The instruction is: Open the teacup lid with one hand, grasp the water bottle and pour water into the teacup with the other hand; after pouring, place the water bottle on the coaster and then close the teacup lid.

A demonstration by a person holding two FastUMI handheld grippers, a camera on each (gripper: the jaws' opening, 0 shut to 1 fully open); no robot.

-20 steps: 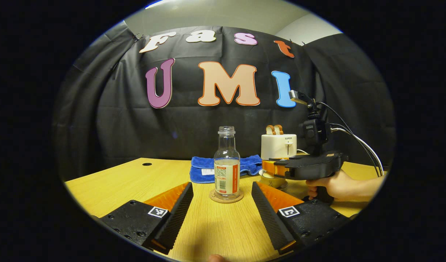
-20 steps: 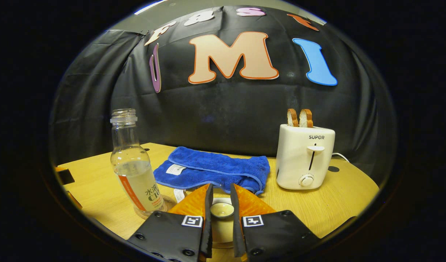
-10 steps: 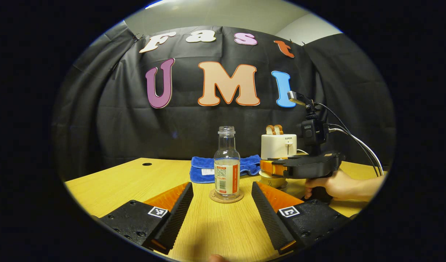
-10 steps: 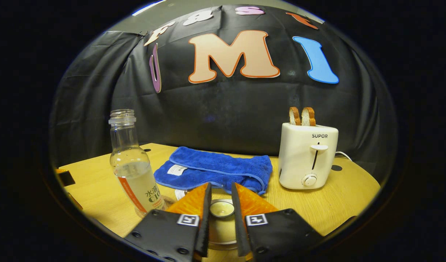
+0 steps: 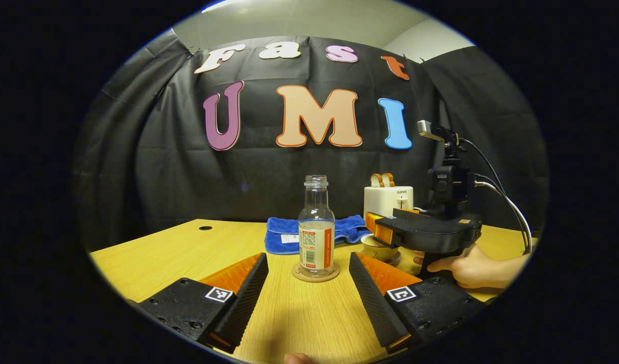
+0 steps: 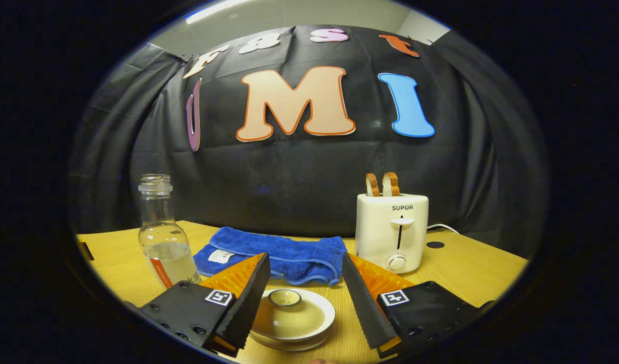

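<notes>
Wooden table (image 5: pixel 168 253) carries everything. We see the right gripper (image 6: pixel 301 296) spread wide, straddling without touching the lid (image 6: pixel 291 316) seated on the teacup (image 5: pixel 377 248) just below. Our left gripper (image 5: pixel 309 283) gapes wide, empty; the upright water bottle (image 5: pixel 316 232) stands on its coaster (image 5: pixel 315 274) straight ahead. Towel (image 6: pixel 276 253) and toaster (image 6: pixel 392 230) crowd the far edge.

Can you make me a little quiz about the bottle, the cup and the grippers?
1. True or false: the bottle stands on the coaster.
2. What covers the teacup? A) lid B) towel C) nothing
3. Fill in: the right gripper is ____, above the lid.

Key: 1 true. 2 A. 3 open.
</notes>
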